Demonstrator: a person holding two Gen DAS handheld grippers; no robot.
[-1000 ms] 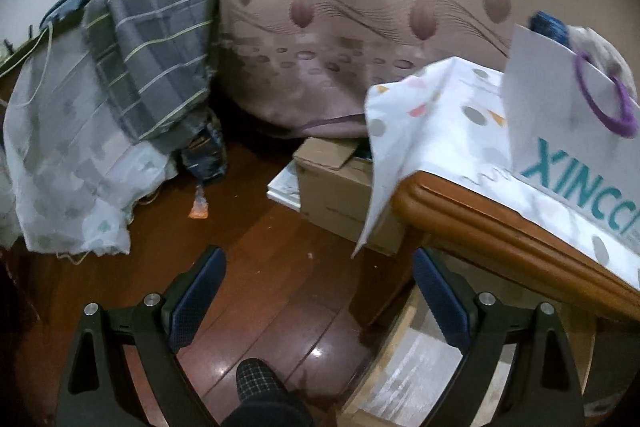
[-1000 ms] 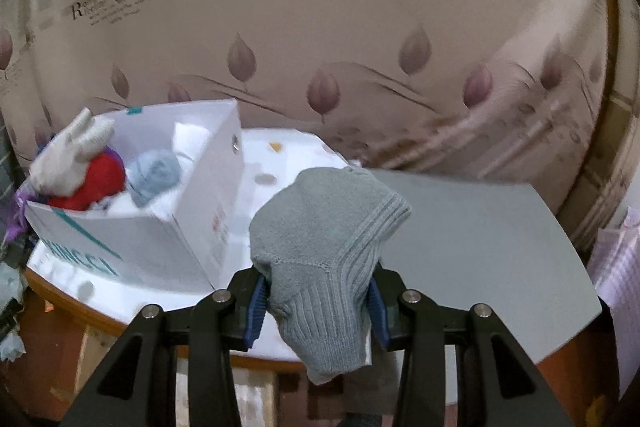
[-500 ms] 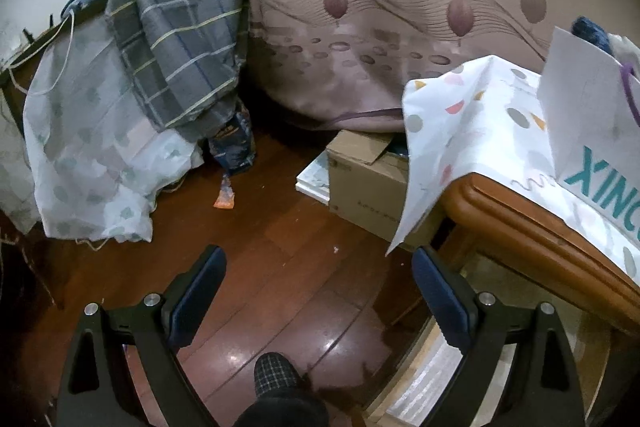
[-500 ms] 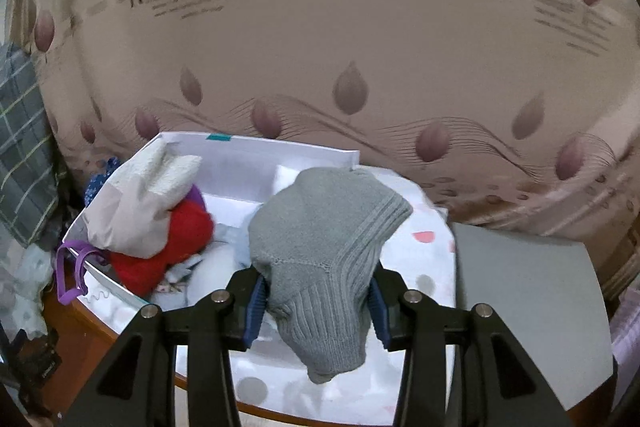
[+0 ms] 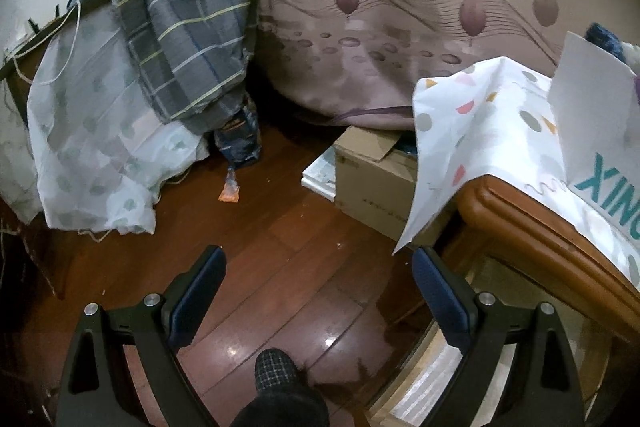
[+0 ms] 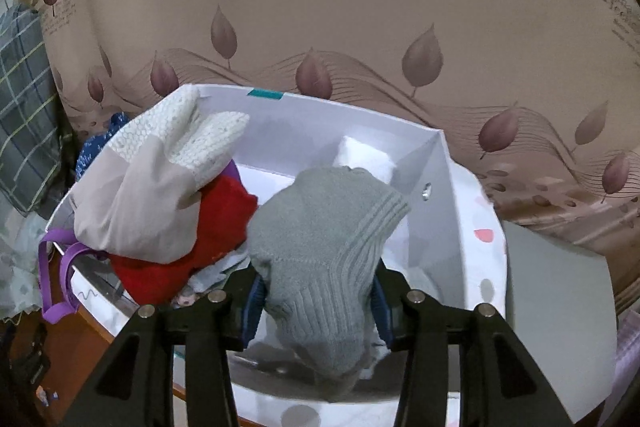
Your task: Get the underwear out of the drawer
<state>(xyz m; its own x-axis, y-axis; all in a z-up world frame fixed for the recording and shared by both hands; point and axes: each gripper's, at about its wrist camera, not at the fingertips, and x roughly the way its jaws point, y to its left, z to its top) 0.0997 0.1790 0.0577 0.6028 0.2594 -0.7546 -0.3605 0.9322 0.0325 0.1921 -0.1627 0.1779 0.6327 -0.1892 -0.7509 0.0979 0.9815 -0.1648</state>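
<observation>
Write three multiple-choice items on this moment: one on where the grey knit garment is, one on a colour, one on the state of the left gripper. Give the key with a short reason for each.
1. Where is the grey knit garment?
A. On the wooden floor
B. Between the fingers of the right gripper, in front of the white box
C. Draped over the cardboard box

2. What colour is the strap loop hanging at the white box's left corner?
A. Purple
B. Yellow
C. Black

3. What state is the left gripper in?
A. Shut on a sock
B. Shut on the tablecloth
C. Open, with nothing between its fingers

Key:
1 B, the right wrist view shows the garment pinched between the blue pads.
2 A, the loop is plainly purple.
3 C, the left wrist view shows the fingers wide apart, with only the wooden floor seen between them.
</observation>
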